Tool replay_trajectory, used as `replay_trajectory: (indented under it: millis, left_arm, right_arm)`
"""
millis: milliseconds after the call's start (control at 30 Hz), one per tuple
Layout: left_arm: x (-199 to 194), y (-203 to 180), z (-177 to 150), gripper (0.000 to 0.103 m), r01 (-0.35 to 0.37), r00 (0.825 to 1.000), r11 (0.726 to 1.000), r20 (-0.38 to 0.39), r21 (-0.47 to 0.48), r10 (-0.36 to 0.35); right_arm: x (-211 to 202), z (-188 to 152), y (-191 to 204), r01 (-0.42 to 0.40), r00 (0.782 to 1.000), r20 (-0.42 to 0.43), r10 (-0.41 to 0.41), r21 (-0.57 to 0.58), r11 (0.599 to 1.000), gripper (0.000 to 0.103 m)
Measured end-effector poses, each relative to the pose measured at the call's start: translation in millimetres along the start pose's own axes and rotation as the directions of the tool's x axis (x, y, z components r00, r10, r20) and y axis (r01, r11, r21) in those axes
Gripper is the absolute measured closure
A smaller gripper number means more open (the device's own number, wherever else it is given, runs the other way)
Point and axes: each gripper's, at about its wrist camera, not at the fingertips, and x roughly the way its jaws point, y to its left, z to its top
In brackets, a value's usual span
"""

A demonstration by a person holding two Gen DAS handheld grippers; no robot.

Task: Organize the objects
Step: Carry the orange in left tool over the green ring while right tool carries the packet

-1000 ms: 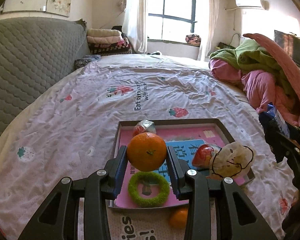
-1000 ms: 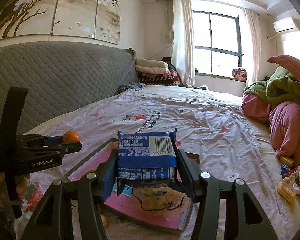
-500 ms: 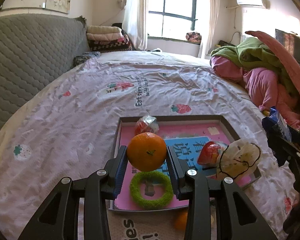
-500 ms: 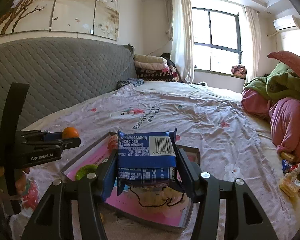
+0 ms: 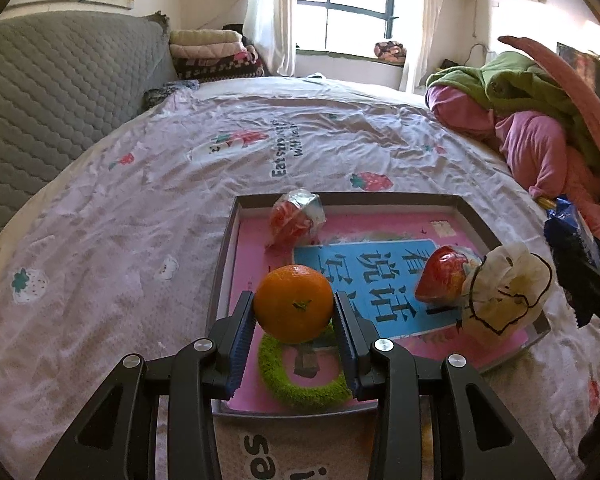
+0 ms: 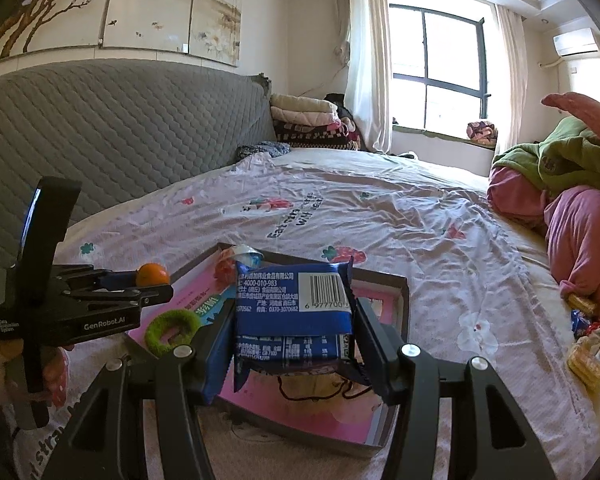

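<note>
Left wrist: fingers [image 5: 294, 312] clamped on round orange [image 5: 293, 302]; right fingers [image 6: 294, 320] on crinkly blue packet [image 6: 294, 308].

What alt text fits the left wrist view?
The left tool grips a round orange fruit above a shallow grey-rimmed box with a pink printed base on a strawberry-print bedsheet. Inside lie a fuzzy green ring, two red wrapped snacks and a crumpled white bag.

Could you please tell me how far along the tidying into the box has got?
Done: a green ring and wrapped snacks lie in the box. In hand: the left tongs hold an orange, the right tongs a blue packet. Left: snacks on the bed.
</note>
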Motion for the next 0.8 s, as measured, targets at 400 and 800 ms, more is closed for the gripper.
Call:
replay_trajectory:
  millis: [400,800]
  left_arm:
    - [8,-7,-7,0.063,0.005,0.999,0.999,-0.032,0.035,-0.004]
    - [18,-3,-11,0.063,0.023,0.998,0.999,-0.051,0.029,-0.022]
  right_arm:
    - [15,-10,1,0.000,0.999,-0.049,0.000,-0.003,1.000,0.046]
    - [31,-25,-6,0.011,0.994,-0.105,-0.010,0.014,1.000,0.046]
